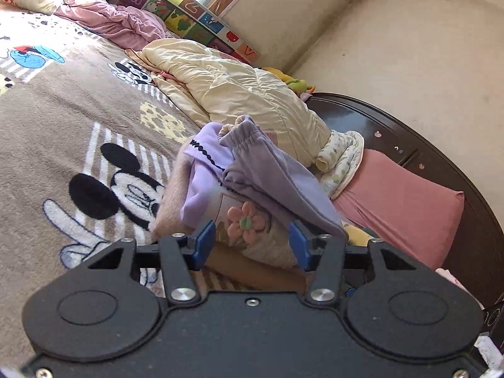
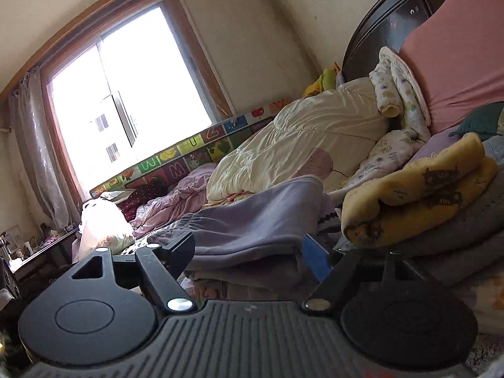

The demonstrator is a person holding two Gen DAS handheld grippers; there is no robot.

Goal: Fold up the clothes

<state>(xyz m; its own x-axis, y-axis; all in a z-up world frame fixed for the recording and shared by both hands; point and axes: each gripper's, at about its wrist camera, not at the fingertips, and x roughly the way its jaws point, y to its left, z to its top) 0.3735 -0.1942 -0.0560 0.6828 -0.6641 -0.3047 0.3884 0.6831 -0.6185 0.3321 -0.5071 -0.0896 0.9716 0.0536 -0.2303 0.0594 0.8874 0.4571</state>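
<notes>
A stack of folded clothes [image 1: 220, 201] lies on the bed. Folded lavender pants [image 1: 267, 173] lie on top, over a beige garment with a pink flower [image 1: 247, 220]. My left gripper [image 1: 252, 242] is open, its blue pads either side of the stack's near edge, not pressing it. In the right wrist view the lavender pants [image 2: 252, 220] lie between the fingers of my right gripper [image 2: 249, 252], which is open. Its blue right pad [image 2: 315, 255] shows beside the fabric; the left pad is hidden.
A brown Mickey Mouse blanket [image 1: 78, 145] covers the bed. A cream quilt [image 1: 239, 91], a pink pillow [image 1: 397, 201] and a dark headboard [image 1: 441, 170] lie beyond the stack. A yellow folded garment [image 2: 415, 189] on grey clothes sits at the right. A window [image 2: 126, 88] is at the far side.
</notes>
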